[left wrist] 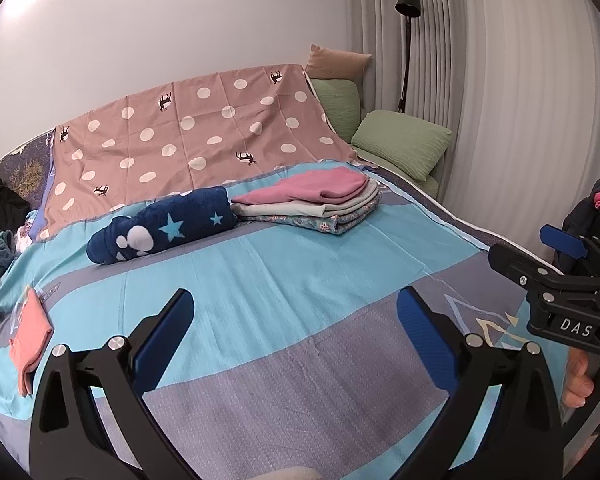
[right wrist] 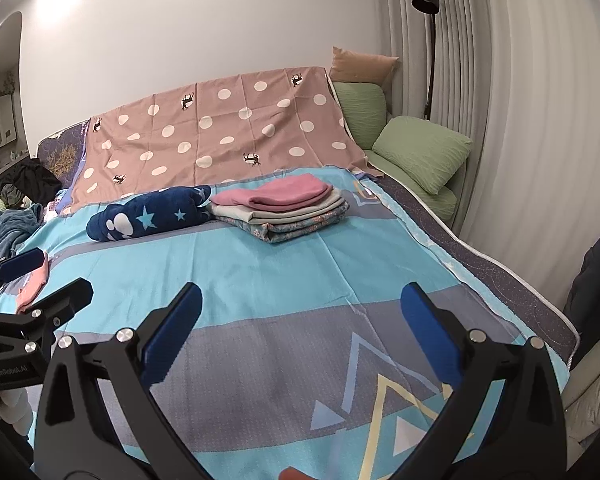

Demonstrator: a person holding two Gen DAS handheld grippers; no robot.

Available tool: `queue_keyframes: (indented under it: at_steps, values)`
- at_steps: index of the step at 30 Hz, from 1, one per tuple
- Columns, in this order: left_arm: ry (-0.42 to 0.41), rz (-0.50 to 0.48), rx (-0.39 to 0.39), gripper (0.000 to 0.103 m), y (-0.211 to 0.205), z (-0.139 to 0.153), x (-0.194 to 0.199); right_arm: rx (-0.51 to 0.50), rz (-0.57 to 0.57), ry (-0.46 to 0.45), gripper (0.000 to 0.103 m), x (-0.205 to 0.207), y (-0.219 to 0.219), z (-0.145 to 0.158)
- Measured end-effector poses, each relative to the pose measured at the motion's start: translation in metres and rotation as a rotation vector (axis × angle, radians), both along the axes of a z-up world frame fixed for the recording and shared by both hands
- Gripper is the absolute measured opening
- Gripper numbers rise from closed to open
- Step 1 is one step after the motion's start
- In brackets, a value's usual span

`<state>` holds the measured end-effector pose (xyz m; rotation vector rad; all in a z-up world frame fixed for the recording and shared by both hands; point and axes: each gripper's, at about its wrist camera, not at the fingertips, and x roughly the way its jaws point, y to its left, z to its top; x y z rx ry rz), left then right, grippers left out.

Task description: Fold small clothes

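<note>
A stack of folded clothes, pink on top, lies at the far middle of the bed. A rolled navy star-print fleece lies left of it. A small salmon-pink garment lies flat near the bed's left edge. My left gripper is open and empty above the blue-grey bedspread. My right gripper is open and empty too; it also shows in the left wrist view at the right. The left gripper shows at the left edge of the right wrist view.
A brown polka-dot sheet covers the far side of the bed. Green pillows lie at the far right by the grey curtain and a black floor lamp. Loose dark and teal clothes pile at the bed's far left. Dark clothing hangs at the right.
</note>
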<state>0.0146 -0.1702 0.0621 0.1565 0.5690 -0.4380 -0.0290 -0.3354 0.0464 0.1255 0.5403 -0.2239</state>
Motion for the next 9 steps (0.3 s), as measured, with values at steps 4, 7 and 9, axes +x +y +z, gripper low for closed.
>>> queue_keyframes:
  at_steps: [4,7,9]
  values:
    - [0.011,0.005,0.001,0.101,-0.0004,-0.0025,0.0008,-0.007,0.005,0.007,0.101,0.0018,0.0022,-0.0018]
    - [0.012,0.006,0.007,0.101,-0.0014,-0.0035,0.0013,-0.016,0.007,0.013,0.101,0.0035,0.0036,-0.0029]
    - [0.012,0.006,0.008,0.101,-0.0015,-0.0035,0.001,-0.018,0.008,0.018,0.101,0.0036,0.0047,-0.0042]
